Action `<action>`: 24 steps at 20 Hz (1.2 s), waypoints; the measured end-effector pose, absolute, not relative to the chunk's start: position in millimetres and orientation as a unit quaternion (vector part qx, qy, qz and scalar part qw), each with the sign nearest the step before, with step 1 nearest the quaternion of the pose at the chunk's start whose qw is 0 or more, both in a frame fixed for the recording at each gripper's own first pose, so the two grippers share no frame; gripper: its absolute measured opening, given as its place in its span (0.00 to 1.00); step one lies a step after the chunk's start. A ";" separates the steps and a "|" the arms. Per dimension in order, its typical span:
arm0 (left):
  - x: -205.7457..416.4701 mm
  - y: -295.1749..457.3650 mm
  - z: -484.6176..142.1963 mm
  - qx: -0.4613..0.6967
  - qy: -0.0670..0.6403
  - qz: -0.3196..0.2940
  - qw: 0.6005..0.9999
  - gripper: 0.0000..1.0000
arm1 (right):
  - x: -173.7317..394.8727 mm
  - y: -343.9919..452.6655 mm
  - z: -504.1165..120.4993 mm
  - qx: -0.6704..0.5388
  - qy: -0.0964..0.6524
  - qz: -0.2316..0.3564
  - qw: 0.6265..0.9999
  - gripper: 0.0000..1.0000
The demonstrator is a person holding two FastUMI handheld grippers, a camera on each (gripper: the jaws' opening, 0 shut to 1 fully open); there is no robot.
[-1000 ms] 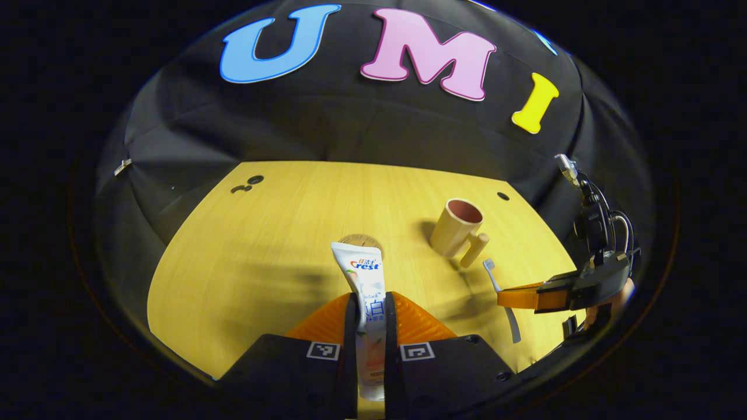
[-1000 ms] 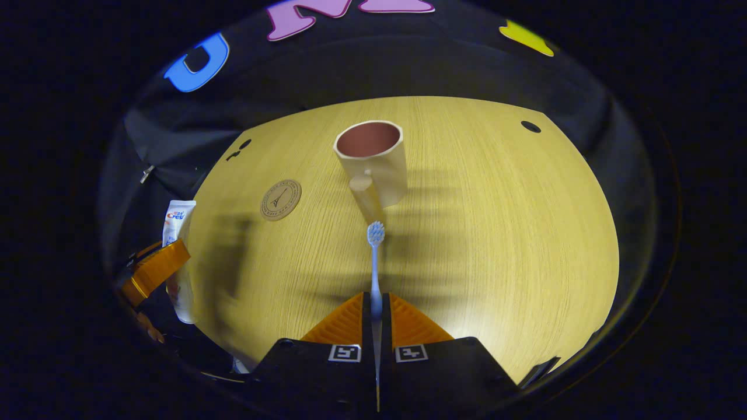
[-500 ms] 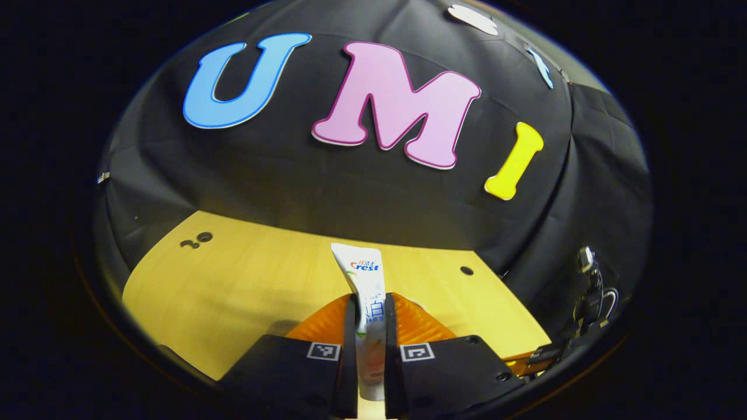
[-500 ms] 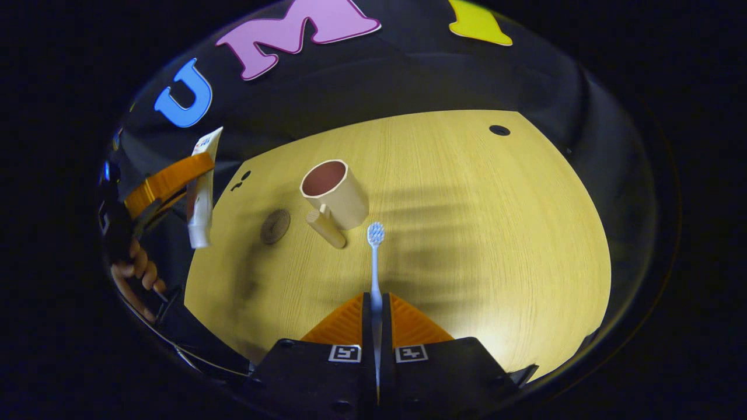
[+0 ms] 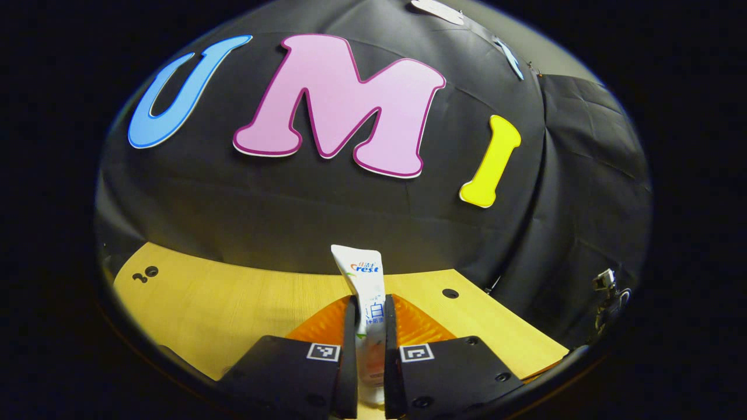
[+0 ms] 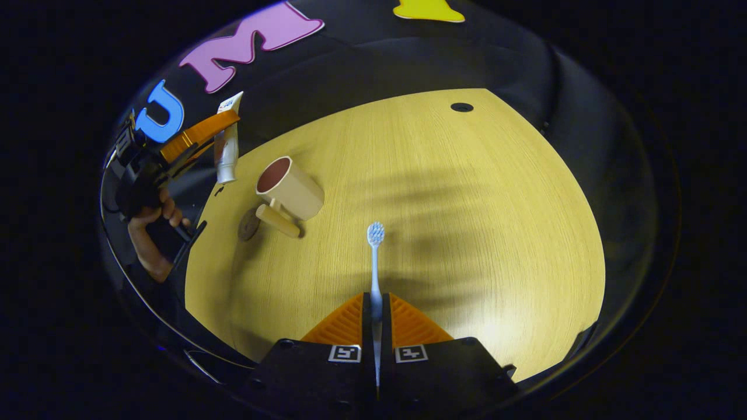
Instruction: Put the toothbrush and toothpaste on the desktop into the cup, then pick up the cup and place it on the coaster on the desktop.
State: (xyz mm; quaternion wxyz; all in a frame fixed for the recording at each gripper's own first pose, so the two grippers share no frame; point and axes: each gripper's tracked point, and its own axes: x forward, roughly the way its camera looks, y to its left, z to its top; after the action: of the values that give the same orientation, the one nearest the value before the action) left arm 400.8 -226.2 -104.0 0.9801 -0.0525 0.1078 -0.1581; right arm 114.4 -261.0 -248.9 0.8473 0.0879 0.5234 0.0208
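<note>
Left gripper (image 5: 369, 318) clamped on the toothpaste (image 5: 365, 291) — both fingers pressed flat against the tube's sides, the crimped flat end sticking up and forward past the fingertips, the cap end down between the finger bases. In the left gripper view the tube is held level with the far edge of the desktop (image 5: 233, 297), the black cloth wall behind it. In the right gripper view the same gripper shows at far left, held by a hand (image 6: 153, 224), with the toothpaste hanging cap-down in the air above and just left of the cup (image 6: 290, 188), clear of its rim. Right gripper (image 6: 376, 309) closed on the toothbrush (image 6: 374, 262) — fingers together on the lower handle, the thin shaft running straight ahead, bristle head at the far end, held above the wood and well apart from the cup. Cup stands on the desktop left of centre in the right gripper view, open mouth showing its dark reddish inside, nothing seen in it; its stubby handle points toward the camera. Coaster (image 6: 248, 224) lies flat on the wood just beside the handle, on the cup's near-left side, partly hidden by it; whether they touch, cannot tell. A small round hole (image 6: 461, 107) sits in the desktop near its far edge.
</note>
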 end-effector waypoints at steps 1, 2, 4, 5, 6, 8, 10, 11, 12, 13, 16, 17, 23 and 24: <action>407.2 -229.3 -110.5 -0.053 0.110 -0.164 0.979 0.23 | 115.5 -263.9 -250.6 0.092 0.525 0.017 0.846 0.07; 413.7 -231.0 -116.3 -0.054 0.110 -0.168 0.978 0.23 | 116.3 -265.4 -252.1 0.095 0.527 0.015 0.844 0.07; 423.4 -231.7 -127.2 -0.055 0.107 -0.172 0.978 0.23 | 116.5 -266.3 -257.1 0.098 0.535 0.015 0.839 0.07; 426.2 -231.5 -133.8 -0.057 0.109 -0.174 0.977 0.23 | 117.8 -266.0 -258.9 0.098 0.538 0.016 0.837 0.06; 426.3 -234.5 -142.0 -0.061 0.114 -0.181 0.975 0.23 | 117.8 -265.8 -261.0 0.097 0.541 0.017 0.835 0.06; 427.6 -237.4 -156.0 -0.056 0.122 -0.189 0.973 0.23 | 117.3 -264.0 -265.1 0.094 0.546 0.022 0.832 0.07; 425.7 -237.7 -166.2 -0.039 0.122 -0.187 0.974 0.24 | 116.9 -262.6 -269.7 0.091 0.551 0.025 0.829 0.06; 423.1 -238.1 -169.7 -0.033 0.123 -0.191 0.973 0.24 | 116.7 -262.3 -271.6 0.092 0.553 0.026 0.828 0.07; 419.5 -238.6 -174.7 -0.026 0.126 -0.194 0.973 0.25 | 117.1 -262.2 -270.9 0.093 0.554 0.026 0.827 0.07; 416.4 -237.7 -178.8 -0.019 0.127 -0.195 0.972 0.27 | 116.6 -263.5 -270.5 0.092 0.554 0.026 0.827 0.07; 411.6 -236.4 -181.0 -0.009 0.126 -0.190 0.974 0.30 | 119.3 -261.4 -273.0 0.091 0.553 0.031 0.828 0.07; 409.7 -232.7 -182.6 -0.003 0.130 -0.183 0.974 0.36 | 120.1 -260.4 -272.3 0.090 0.552 0.032 0.829 0.06; 355.4 -201.0 -167.5 -0.002 0.135 -0.153 0.979 0.96 | 153.1 -240.3 -252.7 0.079 0.508 0.059 0.856 0.06; 342.6 -195.0 -166.3 -0.003 0.138 -0.147 0.979 1.00 | 160.7 -234.9 -244.9 0.079 0.495 0.067 0.863 0.06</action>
State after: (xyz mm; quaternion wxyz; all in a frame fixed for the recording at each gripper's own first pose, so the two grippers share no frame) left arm 342.6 -195.0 -166.3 0.9794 -0.0032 0.1383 -0.1471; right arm 160.7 -234.9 -244.9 0.8626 0.0787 0.4953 0.0670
